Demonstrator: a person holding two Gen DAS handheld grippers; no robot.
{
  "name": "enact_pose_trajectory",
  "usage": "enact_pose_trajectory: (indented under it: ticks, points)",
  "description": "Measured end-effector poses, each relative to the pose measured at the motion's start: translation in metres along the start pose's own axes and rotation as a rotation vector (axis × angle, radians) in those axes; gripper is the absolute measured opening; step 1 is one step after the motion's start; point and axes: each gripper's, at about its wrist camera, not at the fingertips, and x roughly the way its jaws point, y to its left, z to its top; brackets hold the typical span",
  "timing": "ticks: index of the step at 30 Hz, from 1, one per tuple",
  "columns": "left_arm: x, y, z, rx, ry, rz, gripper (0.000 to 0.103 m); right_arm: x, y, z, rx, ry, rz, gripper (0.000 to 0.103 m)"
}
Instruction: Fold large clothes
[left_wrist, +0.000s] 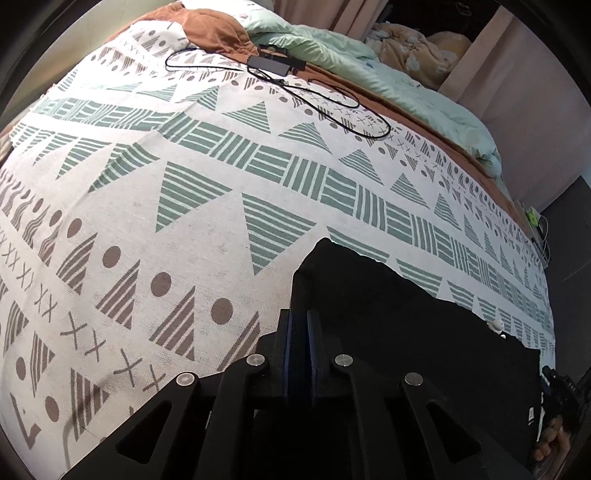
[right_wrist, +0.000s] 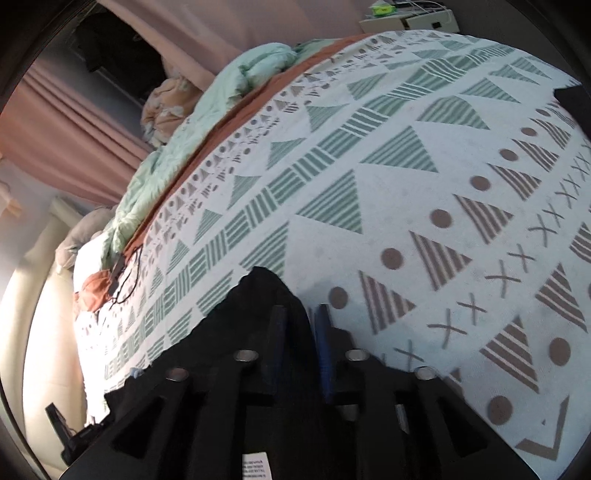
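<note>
A black garment (left_wrist: 406, 332) hangs over the patterned bed cover (left_wrist: 184, 221). My left gripper (left_wrist: 301, 321) is shut on a corner of it, with black cloth rising above the fingertips. In the right wrist view the same black garment (right_wrist: 229, 332) drapes down to the left, with a white care label (right_wrist: 255, 465) at the bottom. My right gripper (right_wrist: 301, 314) is shut on another corner of it above the bed cover (right_wrist: 406, 184).
A black power adapter (left_wrist: 275, 62) with a looped cable (left_wrist: 332, 107) lies at the far side of the bed. A mint duvet (left_wrist: 406, 81) and brown sheet (left_wrist: 210, 33) lie behind. Pink curtains (right_wrist: 55, 122) hang beyond. A white bedside unit (right_wrist: 406, 20) stands past the bed end.
</note>
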Motion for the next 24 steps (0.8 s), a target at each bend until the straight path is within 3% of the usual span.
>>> enact_pose_trajectory:
  ticks: [1, 2, 3, 4, 13, 24]
  points:
    - [-0.003, 0.002, 0.0, -0.013, 0.005, -0.012, 0.032, -0.004, -0.002, 0.001, 0.009, -0.008, -0.001, 0.059]
    - [-0.007, 0.003, -0.002, -0.023, 0.002, -0.025, 0.042, -0.013, -0.005, 0.001, 0.016, -0.035, 0.01, 0.062]
    - [-0.013, 0.003, -0.004, -0.029, -0.008, -0.036, 0.062, -0.02, -0.006, 0.001, 0.017, -0.054, 0.016, 0.062]
    - [-0.022, 0.004, -0.007, -0.033, -0.028, -0.046, 0.07, -0.027, -0.006, 0.001, 0.015, -0.064, 0.018, 0.062]
    - [-0.087, 0.004, -0.039, -0.012, -0.078, -0.052, 0.071, -0.07, 0.001, -0.032, -0.054, -0.065, 0.016, 0.062]
    - [-0.138, 0.028, -0.098, -0.044, -0.067, -0.054, 0.071, -0.119, -0.01, -0.091, -0.093, -0.059, 0.001, 0.062]
